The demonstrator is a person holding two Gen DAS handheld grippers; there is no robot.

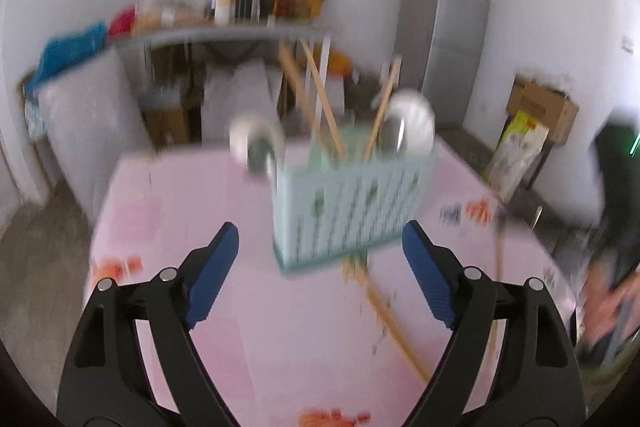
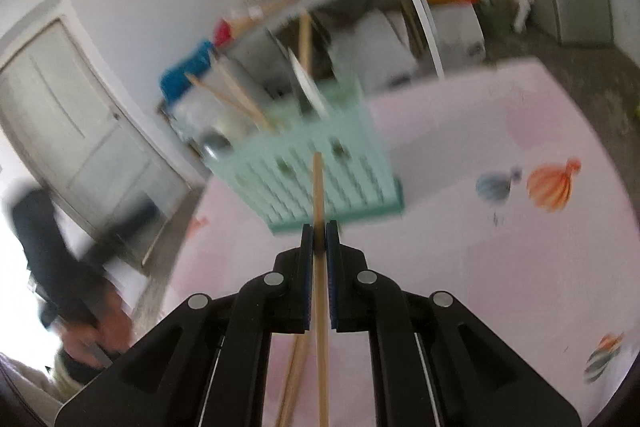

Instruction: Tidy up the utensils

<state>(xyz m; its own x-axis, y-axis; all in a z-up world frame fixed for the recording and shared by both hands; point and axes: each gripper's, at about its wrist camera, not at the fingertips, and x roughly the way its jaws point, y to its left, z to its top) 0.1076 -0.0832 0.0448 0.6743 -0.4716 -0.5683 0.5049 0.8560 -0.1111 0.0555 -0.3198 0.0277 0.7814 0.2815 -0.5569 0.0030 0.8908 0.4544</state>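
Blue-padded black jaws of the left gripper (image 1: pixel 320 267) stand wide apart in the foreground of the left wrist view, with nothing between them, above a pale pink tablecloth (image 1: pixel 168 227) printed with orange and blue balloon figures. Ahead of the jaws stands a mint-green slatted plastic utensil caddy (image 1: pixel 348 211), upright on the cloth, holding several light wooden chopsticks (image 1: pixel 326 111) that lean out of its top and two round metal ladle or spoon bowls (image 1: pixel 412 119); motion blur hides their finer detail. On the cloth just in front of the caddy lie more loose wooden chopsticks (image 1: pixel 396 331), running diagonally toward the right jaw. In the right wrist view, the right gripper (image 2: pixel 319 247) is clamped tight on a single light wooden chopstick (image 2: pixel 318 187), whose tip points at the caddy's slatted front and whose shaft runs back between the pads; whether the tip touches the caddy is unclear. Beyond the table are a cluttered grey shelf (image 1: pixel 224 35), a tall grey refrigerator (image 1: pixel 452 39) and a pale panelled door (image 2: pixel 68 115).
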